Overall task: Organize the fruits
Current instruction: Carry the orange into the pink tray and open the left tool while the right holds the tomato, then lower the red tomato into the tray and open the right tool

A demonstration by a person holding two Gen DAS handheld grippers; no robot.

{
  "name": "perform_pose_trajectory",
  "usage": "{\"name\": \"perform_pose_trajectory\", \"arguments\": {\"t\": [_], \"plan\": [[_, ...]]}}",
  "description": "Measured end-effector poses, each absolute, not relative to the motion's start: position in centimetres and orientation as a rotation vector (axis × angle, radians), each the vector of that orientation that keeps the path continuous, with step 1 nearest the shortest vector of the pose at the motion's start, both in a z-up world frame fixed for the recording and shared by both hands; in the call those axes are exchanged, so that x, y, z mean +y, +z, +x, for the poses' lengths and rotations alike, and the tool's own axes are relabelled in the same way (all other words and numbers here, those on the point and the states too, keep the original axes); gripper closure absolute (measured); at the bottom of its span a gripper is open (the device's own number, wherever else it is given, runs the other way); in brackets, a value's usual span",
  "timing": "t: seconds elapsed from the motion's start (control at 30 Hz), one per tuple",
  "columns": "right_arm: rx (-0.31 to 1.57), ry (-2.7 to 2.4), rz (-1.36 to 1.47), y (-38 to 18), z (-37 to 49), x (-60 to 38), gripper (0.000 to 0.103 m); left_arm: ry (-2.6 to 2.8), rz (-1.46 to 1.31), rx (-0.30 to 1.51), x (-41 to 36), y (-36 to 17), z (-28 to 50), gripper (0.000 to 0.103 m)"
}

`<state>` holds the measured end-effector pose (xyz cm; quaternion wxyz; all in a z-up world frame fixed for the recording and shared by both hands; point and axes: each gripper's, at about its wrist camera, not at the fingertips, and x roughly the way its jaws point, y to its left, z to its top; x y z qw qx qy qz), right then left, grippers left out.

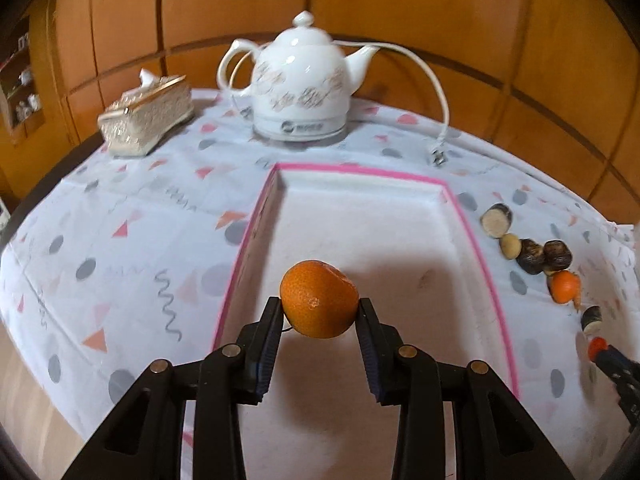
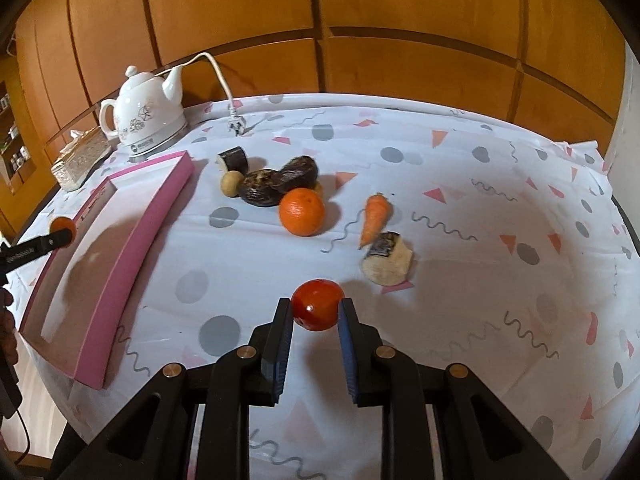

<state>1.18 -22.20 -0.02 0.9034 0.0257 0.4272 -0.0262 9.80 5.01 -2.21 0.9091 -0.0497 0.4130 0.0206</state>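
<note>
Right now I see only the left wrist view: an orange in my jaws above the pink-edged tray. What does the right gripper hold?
Observer: The right gripper is shut on a red tomato, clear of the tablecloth.
Operator: In my view the things at the right edge are small. Is there another orange among them?
Observer: Yes, a second orange lies on the cloth, against the dark produce.
Operator: And the thin orange thing beside it?
Observer: That is a carrot, lying apart from the orange, its tip toward a cut pale chunk with dark skin.
</note>
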Motion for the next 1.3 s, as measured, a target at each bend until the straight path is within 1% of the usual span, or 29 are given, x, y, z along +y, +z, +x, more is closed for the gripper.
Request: {"name": "perform_pose_trajectory", "arguments": {"t": [0.07,0.1,0.13,0.17,0.27,0.33,0.6,0.87,1.2,1.3], "plan": [[0.885,-0.048,0.048,0.0,1.2,-21.8,0.080,0.053,-0.117,0.868,5.2,-2.7,9.6,0.064],[0.886,-0.045,0.050,0.1,1.2,-21.7,0.080,0.058,-0.131,0.868,5.3,-2.8,9.4,0.060],[0.885,-0.042,0.051,0.2,1.2,-21.6,0.080,0.060,-0.141,0.859,5.4,-2.7,9.1,0.055],[0.882,-0.038,0.046,0.3,1.2,-21.4,0.080,0.067,-0.142,0.849,5.4,-2.7,8.8,0.053],[0.879,-0.018,0.042,0.6,1.3,-20.7,0.080,0.062,-0.141,0.840,5.1,-2.3,8.5,0.052],[0.875,0.003,0.036,0.9,1.3,-20.0,0.080,0.063,-0.146,0.828,5.2,-2.0,8.2,0.049],[0.852,0.153,0.000,2.2,2.0,-15.4,0.080,0.053,-0.160,0.823,5.5,-1.5,6.9,0.047],[0.837,0.324,-0.050,3.3,3.4,-9.2,0.080,0.077,-0.191,0.812,7.0,-1.1,5.5,0.041],[0.881,0.365,-0.029,2.0,5.5,-5.8,0.080,0.119,-0.230,0.786,9.5,-0.4,4.0,0.039],[0.897,0.372,-0.023,1.9,6.2,-5.1,0.079,0.132,-0.236,0.781,9.9,-0.4,3.7,0.036]]}}
